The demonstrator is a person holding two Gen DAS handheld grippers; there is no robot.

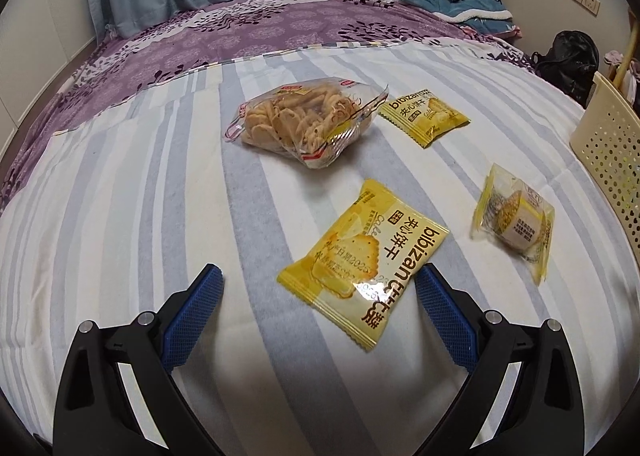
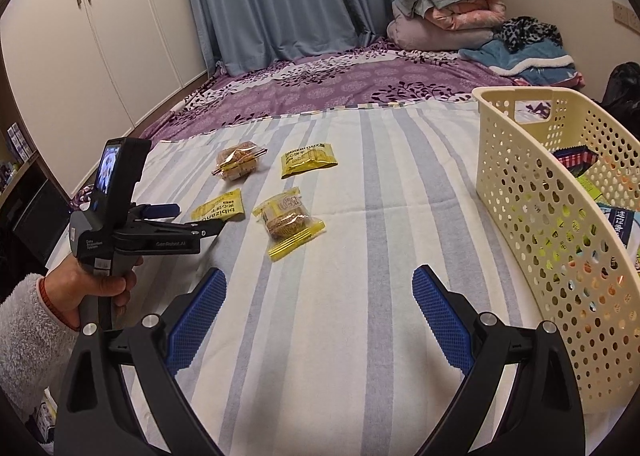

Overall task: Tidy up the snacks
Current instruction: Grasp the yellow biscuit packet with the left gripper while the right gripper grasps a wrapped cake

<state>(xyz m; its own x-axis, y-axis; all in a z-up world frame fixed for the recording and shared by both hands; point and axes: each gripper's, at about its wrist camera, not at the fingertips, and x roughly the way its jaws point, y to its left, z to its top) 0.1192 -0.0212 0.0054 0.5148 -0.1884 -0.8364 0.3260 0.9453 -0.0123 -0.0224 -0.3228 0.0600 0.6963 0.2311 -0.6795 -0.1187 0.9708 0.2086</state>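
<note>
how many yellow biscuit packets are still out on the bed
2. One packet lies just ahead of the open left claw; the other packet lies farther back, beside the clear cracker bag. Any already in the basket can't be counted.

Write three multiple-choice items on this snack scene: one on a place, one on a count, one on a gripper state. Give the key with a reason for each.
1. Where does the cream basket stand?
A. On the striped sheet, on the right side of the right wrist view
B. On the folded quilts
C. On the floor

2. How many snack packs lie loose on the striped sheet?
A. Two
B. Four
C. Seven

3. How is the left gripper?
A. Shut on a pack
B. Open, empty
C. Out of view

Key: A, the basket sits on the sheet at the right; B, four packs show in both views; B, its blue fingers are spread with nothing clamped.
</note>
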